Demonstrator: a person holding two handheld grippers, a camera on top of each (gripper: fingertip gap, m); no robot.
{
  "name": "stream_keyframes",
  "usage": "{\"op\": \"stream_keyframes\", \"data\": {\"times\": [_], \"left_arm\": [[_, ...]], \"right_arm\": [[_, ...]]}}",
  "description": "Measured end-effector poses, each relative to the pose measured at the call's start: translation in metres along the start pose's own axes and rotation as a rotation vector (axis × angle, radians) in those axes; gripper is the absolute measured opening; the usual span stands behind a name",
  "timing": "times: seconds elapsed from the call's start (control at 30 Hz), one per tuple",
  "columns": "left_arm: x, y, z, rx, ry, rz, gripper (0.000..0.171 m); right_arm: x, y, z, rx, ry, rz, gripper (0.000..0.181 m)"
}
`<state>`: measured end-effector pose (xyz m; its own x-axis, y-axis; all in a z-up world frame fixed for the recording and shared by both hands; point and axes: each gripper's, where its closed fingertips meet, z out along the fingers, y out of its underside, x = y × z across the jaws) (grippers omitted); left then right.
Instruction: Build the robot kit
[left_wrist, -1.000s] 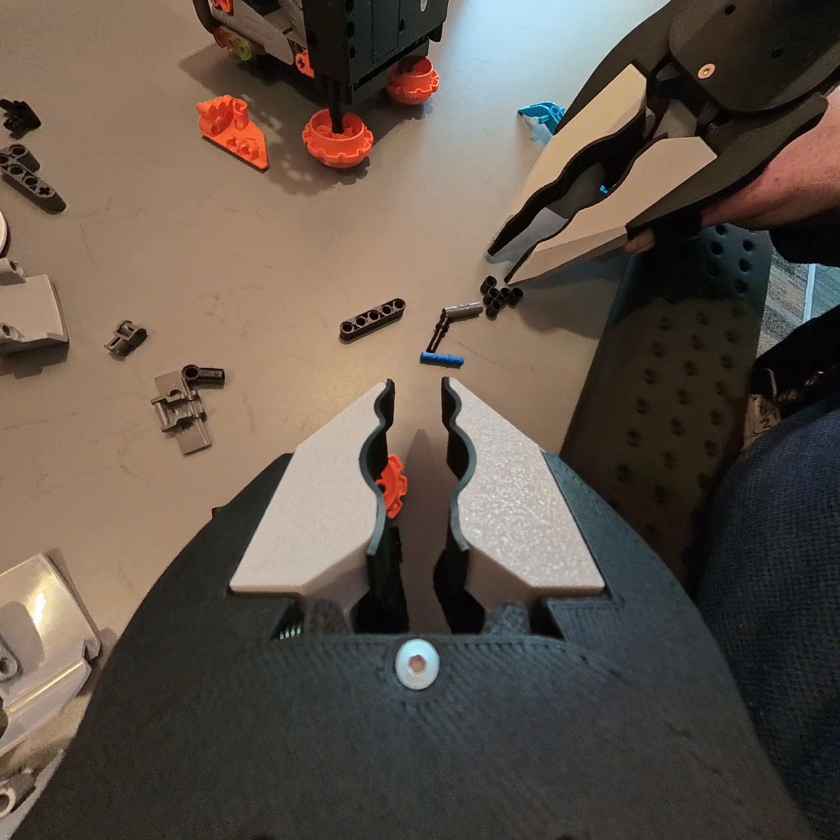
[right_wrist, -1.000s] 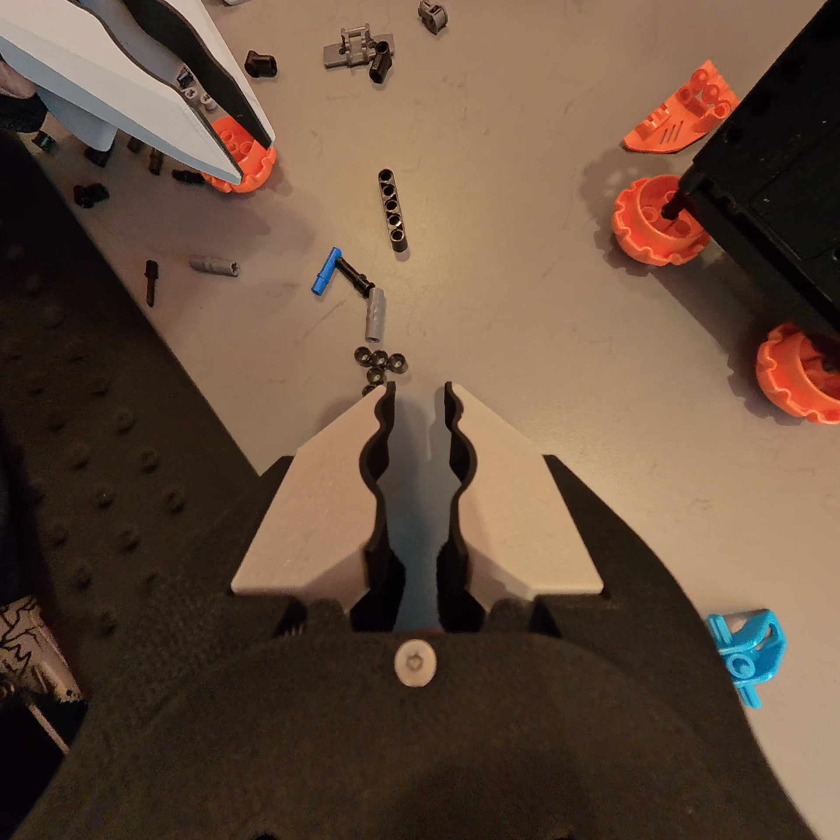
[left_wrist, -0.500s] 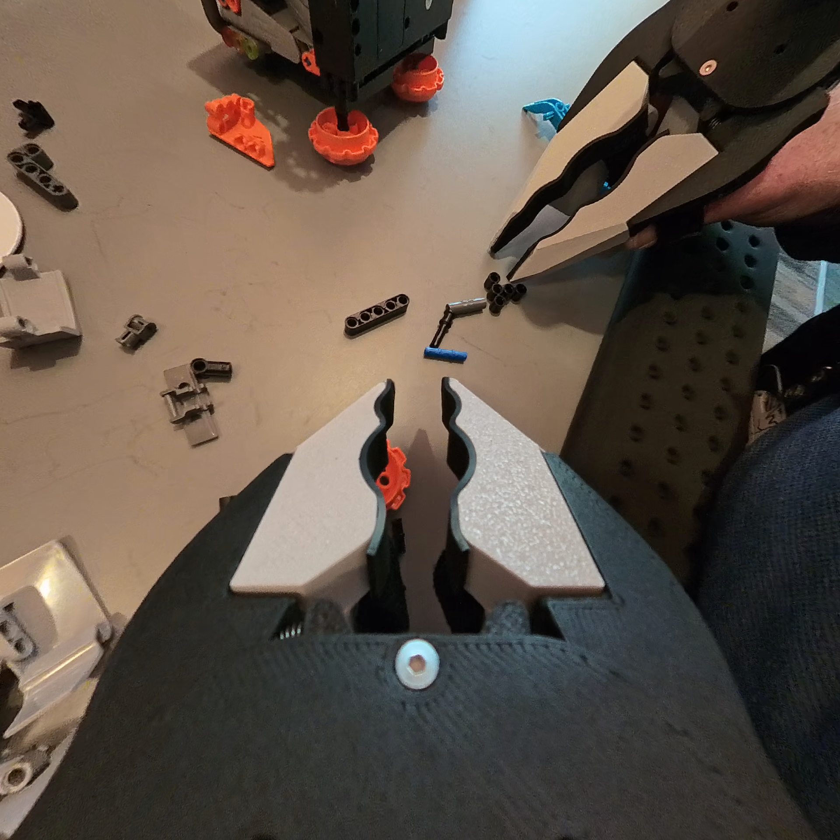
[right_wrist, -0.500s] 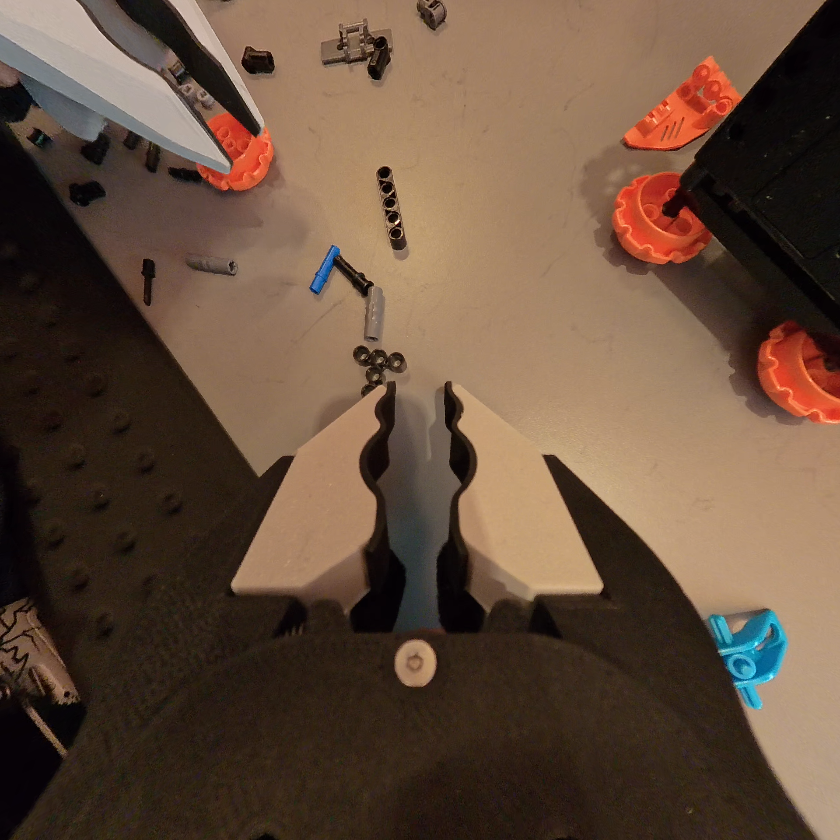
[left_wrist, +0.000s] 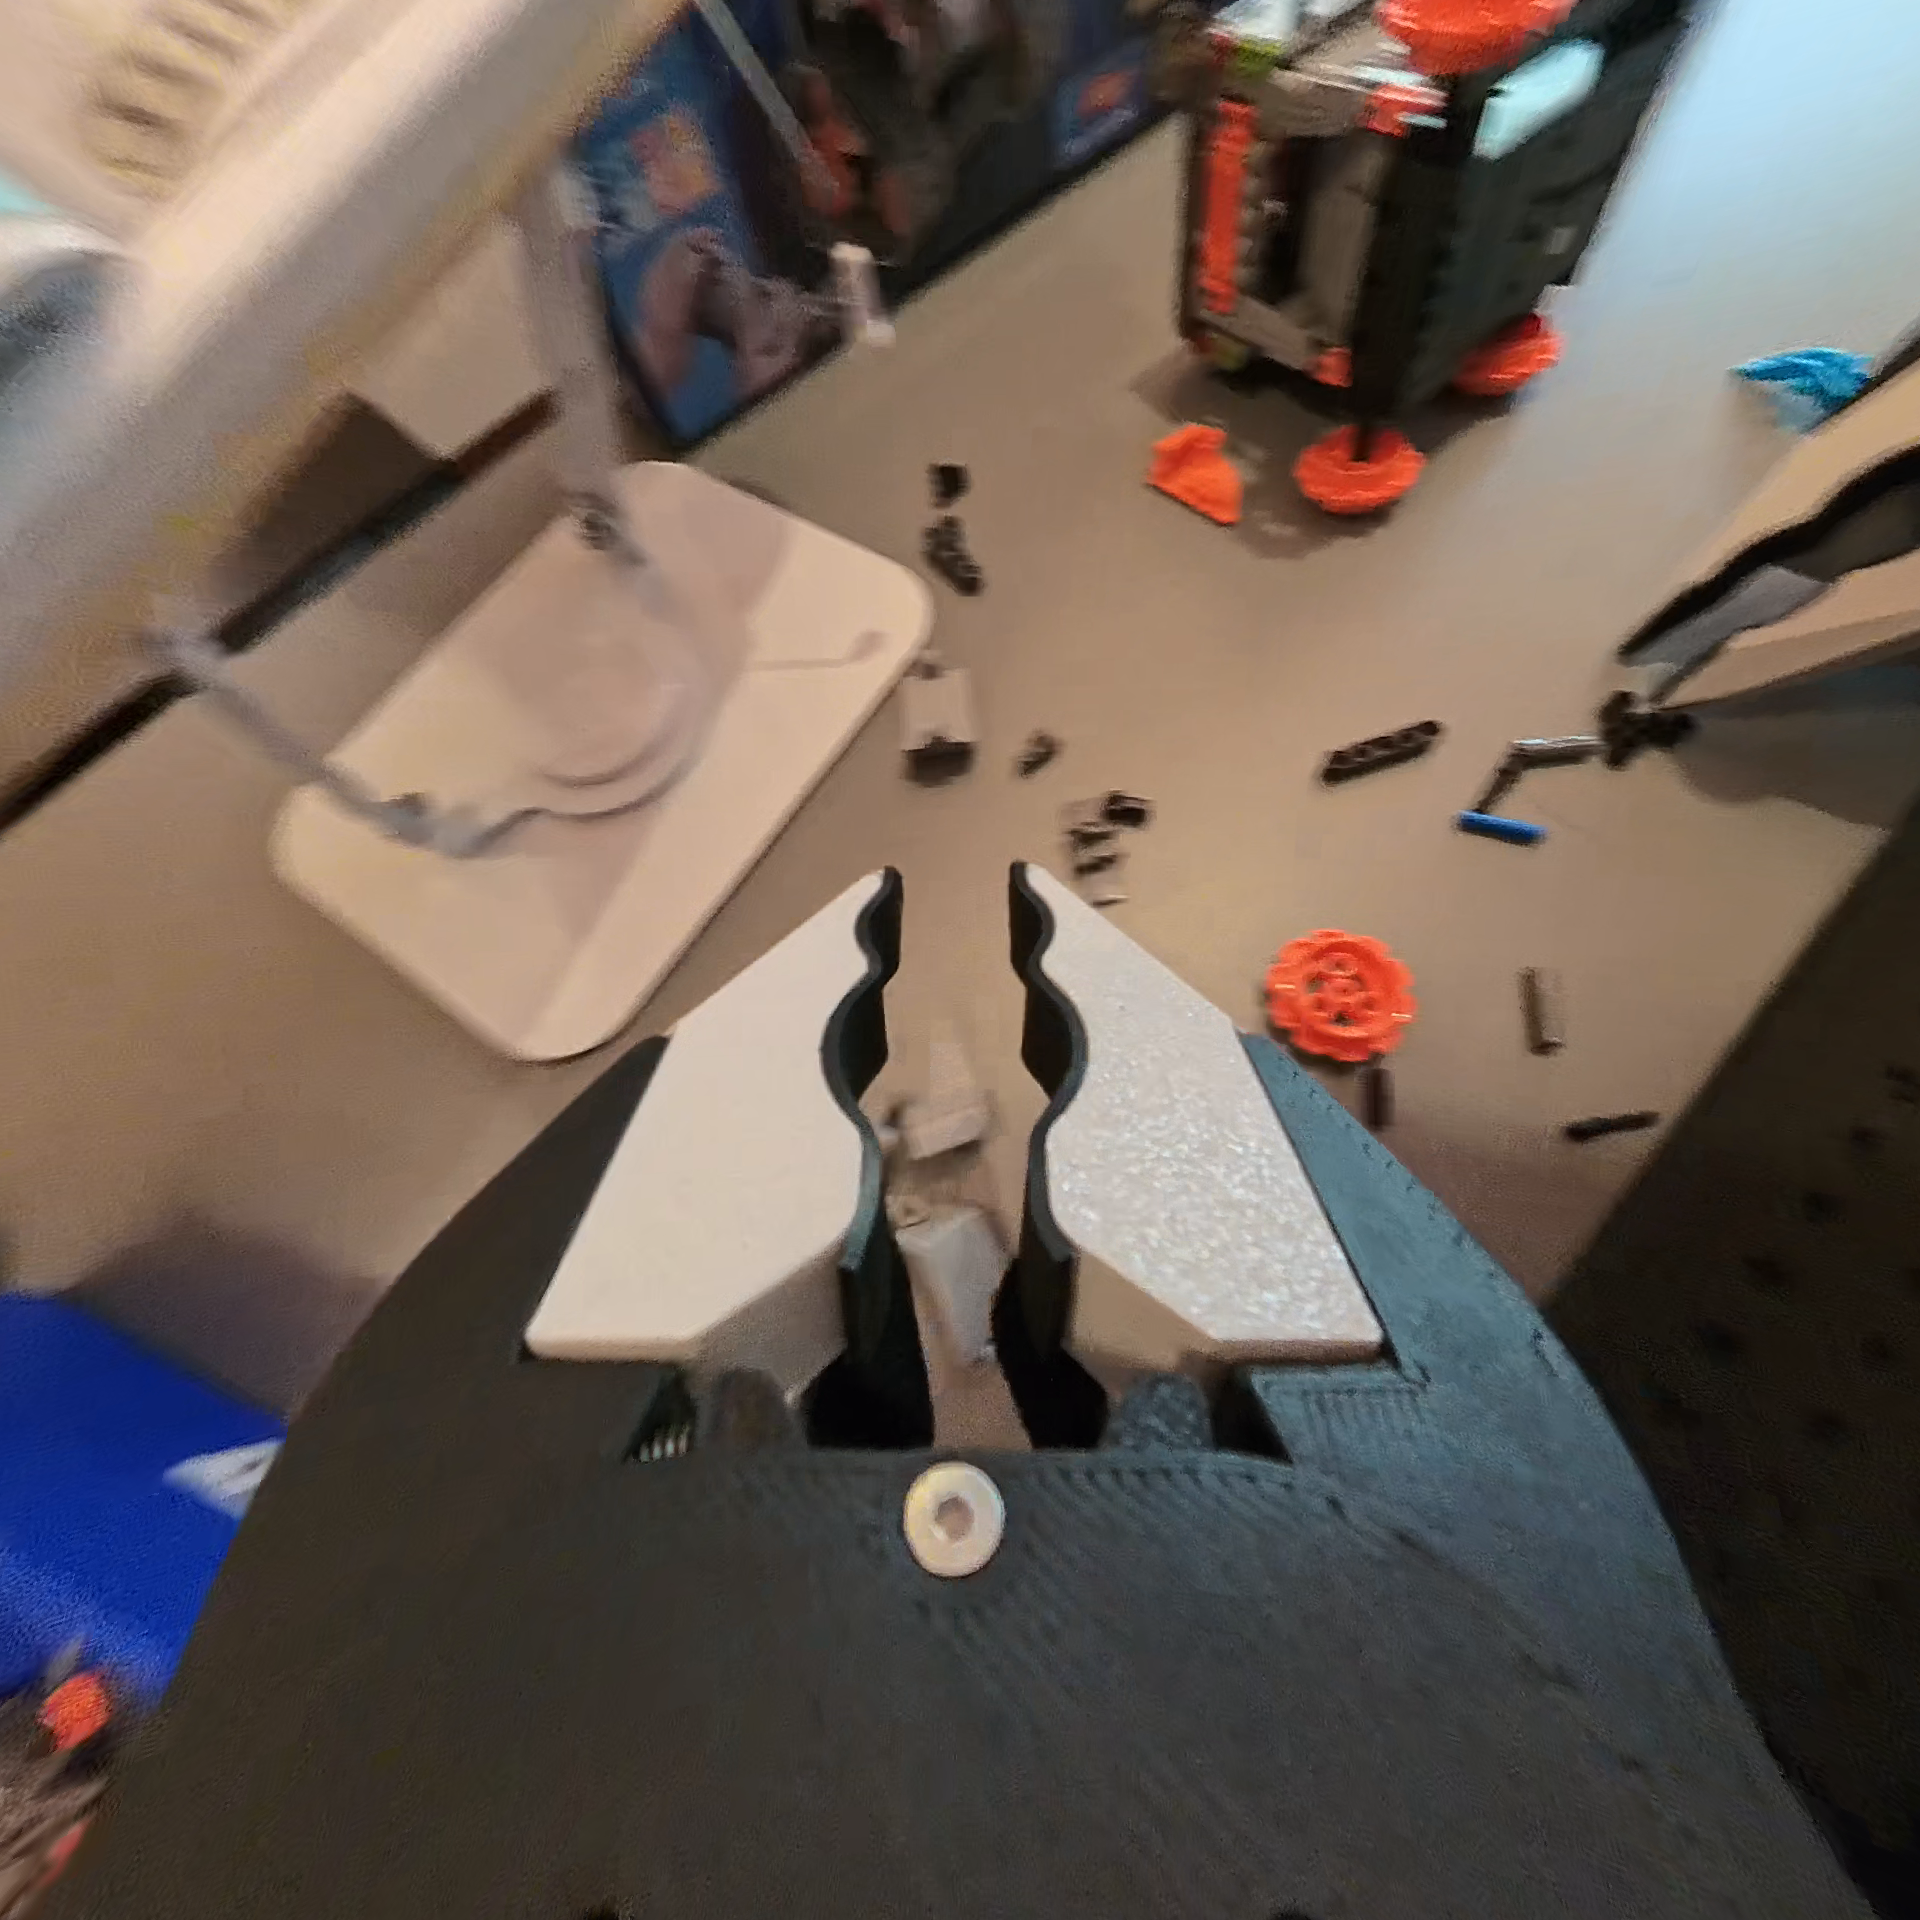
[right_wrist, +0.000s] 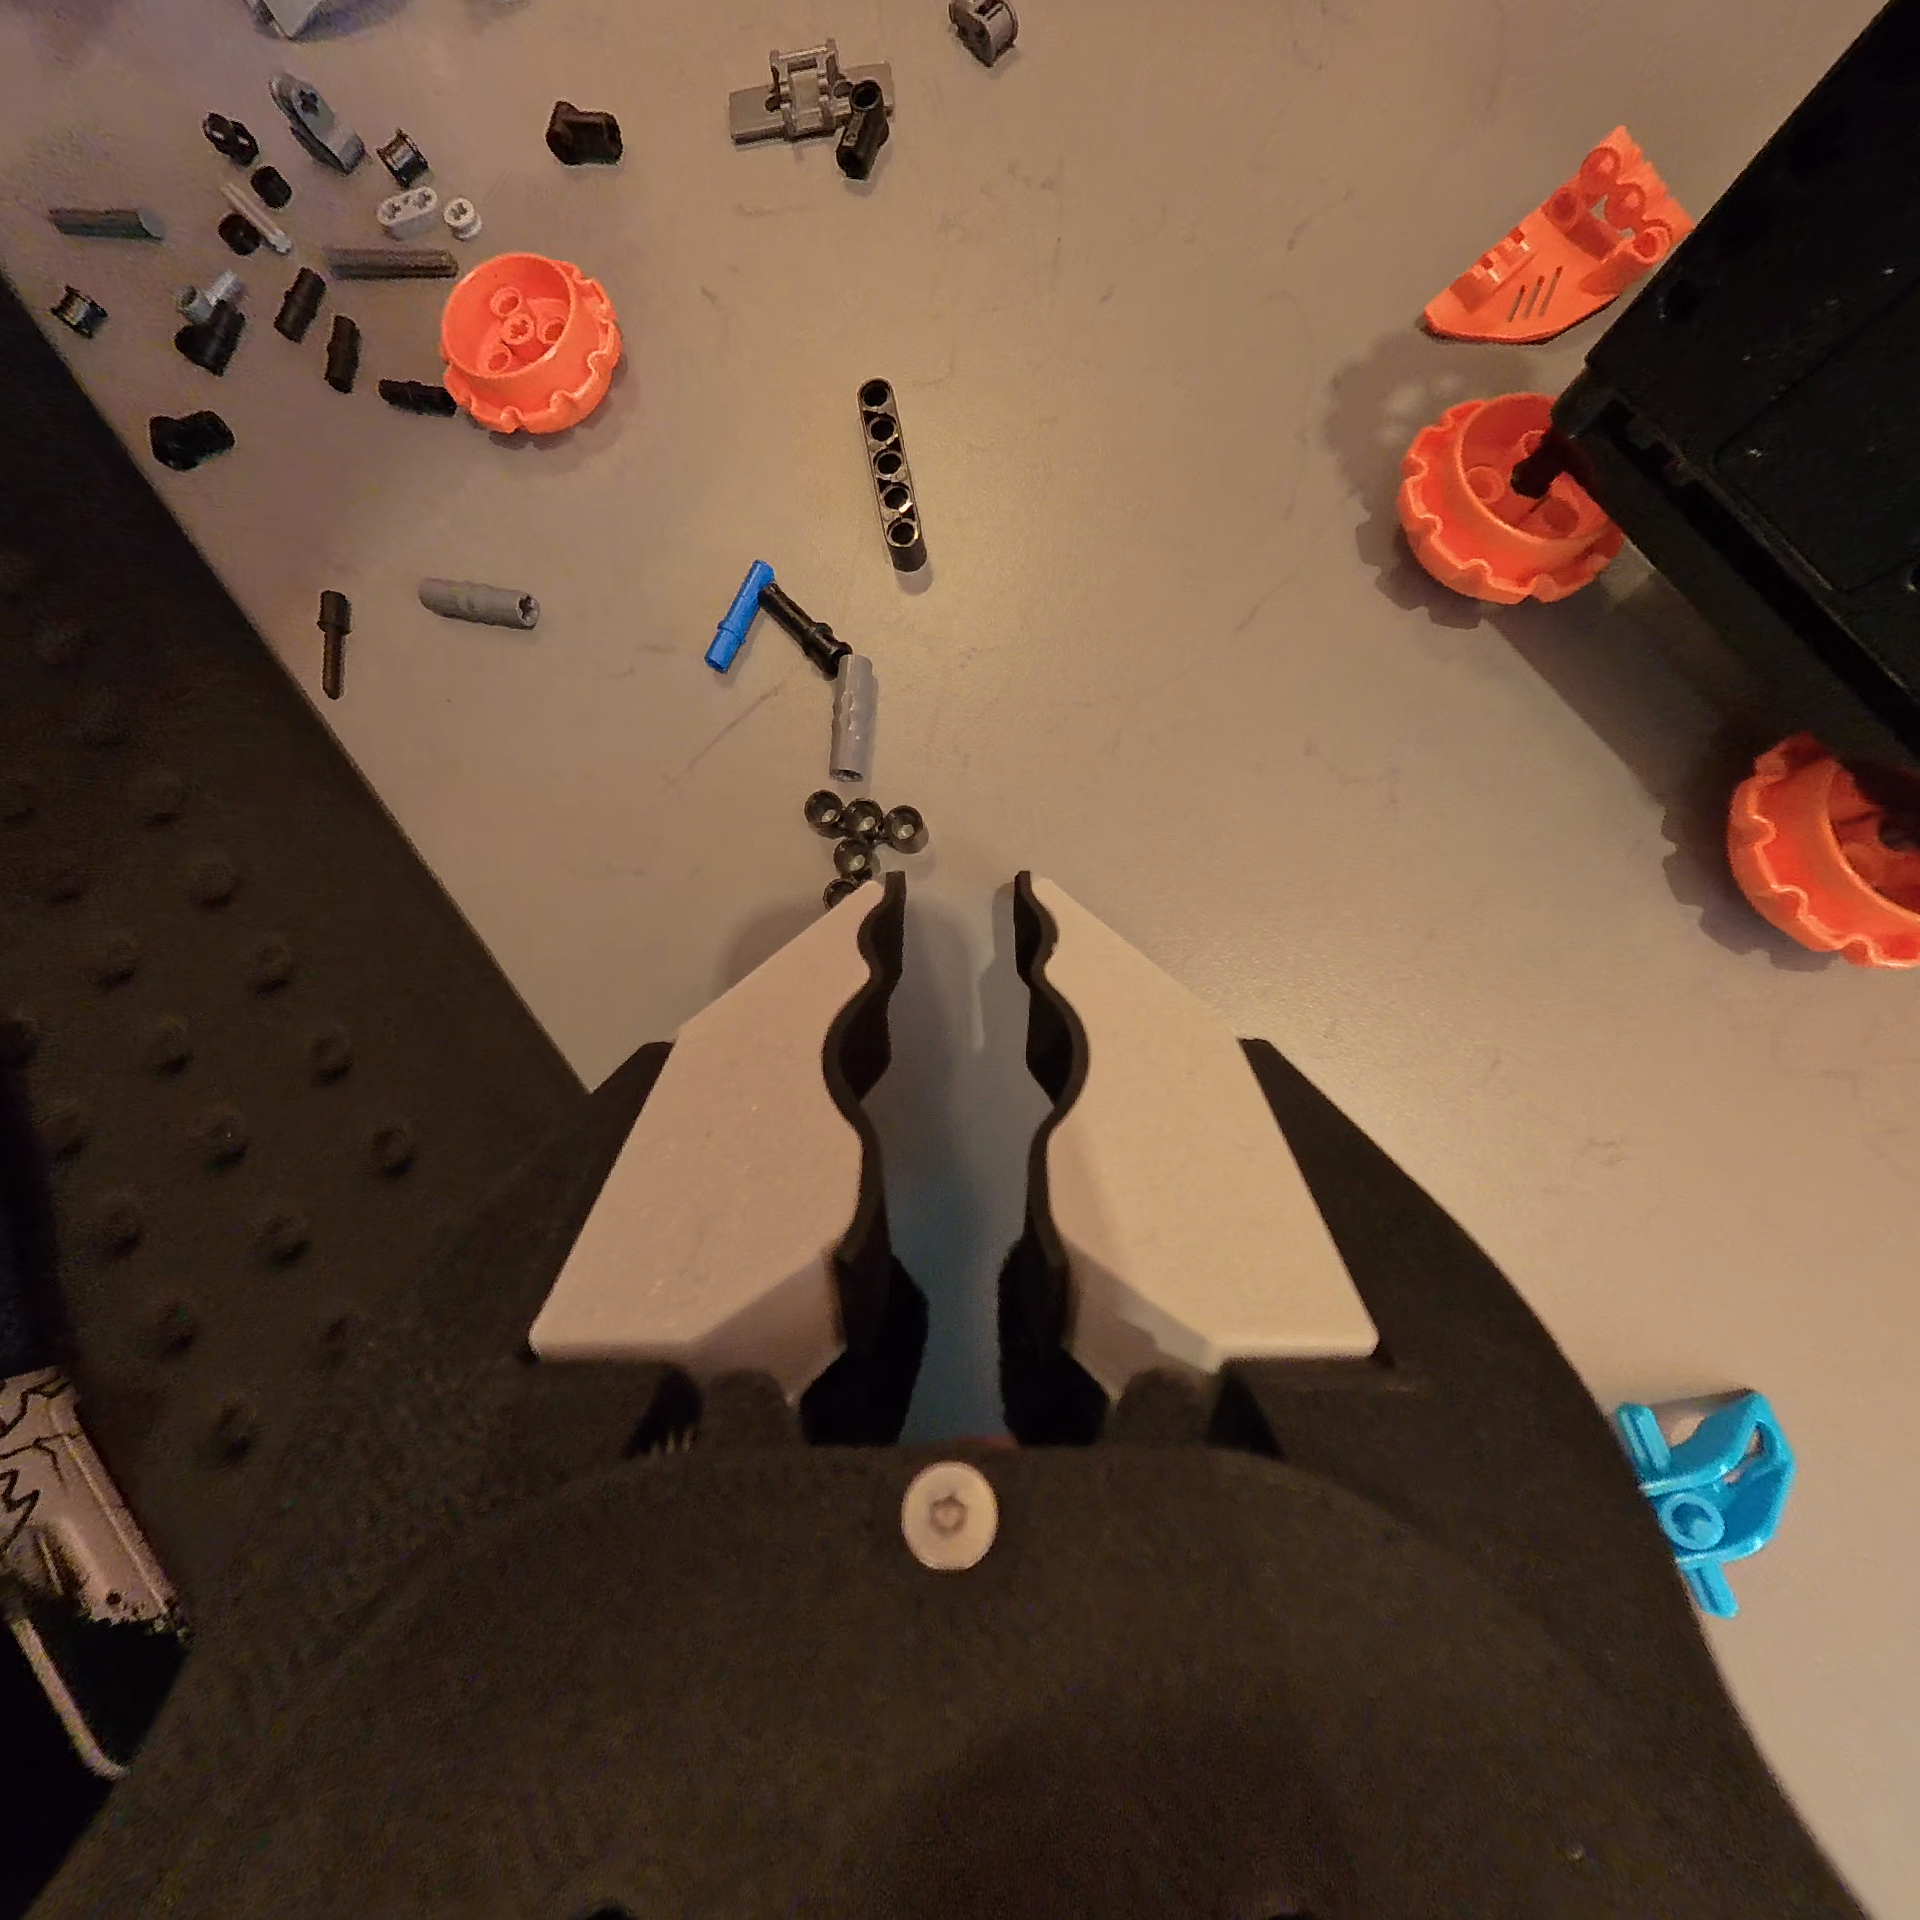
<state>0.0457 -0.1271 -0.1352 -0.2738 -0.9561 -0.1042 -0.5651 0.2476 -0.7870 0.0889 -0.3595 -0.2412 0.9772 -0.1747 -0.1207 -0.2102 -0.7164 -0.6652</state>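
Left gripper (left_wrist: 954, 883): jaws apart, nothing held, raised above the grey table (left_wrist: 1143, 582) and pitched forward. The left wrist view is motion-blurred, so small parts are hard to identify. Through the gap between the fingers (left_wrist: 1164, 1122) show pale grey building pieces (left_wrist: 951, 1122), partly hidden by the finger edges; whether they touch the fingers cannot be told. An orange toothed wheel (left_wrist: 1340, 994) lies flat on the table just right of the tips. Beyond the tips, a scatter of dark small parts (left_wrist: 1107, 831) is too smeared to name. Left of the wheel and farther off stands a white square base (left_wrist: 800, 582) carrying a blurred white stand. Far beyond the wheel sits a black-and-orange brick model (left_wrist: 1382, 208), its top cut off by the frame.

Right gripper (right_wrist: 958, 883): jaws apart, empty, angled down over the table near its edge. A black cross-shaped connector (right_wrist: 860, 836) lies just beyond the left tip, its nearest end hidden under that finger. Past it, in line: a grey sleeve (right_wrist: 853, 717), a black pin (right_wrist: 800, 615), a blue pin (right_wrist: 738, 615), then a black five-hole beam (right_wrist: 892, 474). The same orange toothed wheel (right_wrist: 528, 341) rests far left of the beam among small pins. Right of the beam, the black model's corner (right_wrist: 1766, 364) is cropped, with two orange wheels (right_wrist: 1496, 499) beneath. A cyan piece (right_wrist: 1704, 1486) lies beside the gripper body, partly covered. In the left wrist view only the right gripper's finger ends (left_wrist: 1766, 582) enter at the frame edge.
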Motion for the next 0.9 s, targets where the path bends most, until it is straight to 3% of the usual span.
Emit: {"op": "stream_keyframes", "data": {"times": [0.2,0.43,0.63,0.9], "left_arm": [[-0.091,-0.021,-0.038,0.042,-0.251,0.004,0.024],[-0.148,-0.032,-0.044,0.012,-0.413,0.067,0.028],[-0.164,-0.030,-0.045,0.021,-0.425,0.045,0.038],[-0.164,-0.027,-0.047,0.011,-0.409,0.064,0.034]], "right_arm": [[0.001,0.000,0.000,-0.001,0.007,0.000,0.017],[0.002,0.000,0.000,0.001,0.013,0.003,0.016],[0.003,0.000,0.000,0.003,0.013,0.009,0.015],[0.002,0.000,0.000,0.004,0.006,0.015,0.016]]}}
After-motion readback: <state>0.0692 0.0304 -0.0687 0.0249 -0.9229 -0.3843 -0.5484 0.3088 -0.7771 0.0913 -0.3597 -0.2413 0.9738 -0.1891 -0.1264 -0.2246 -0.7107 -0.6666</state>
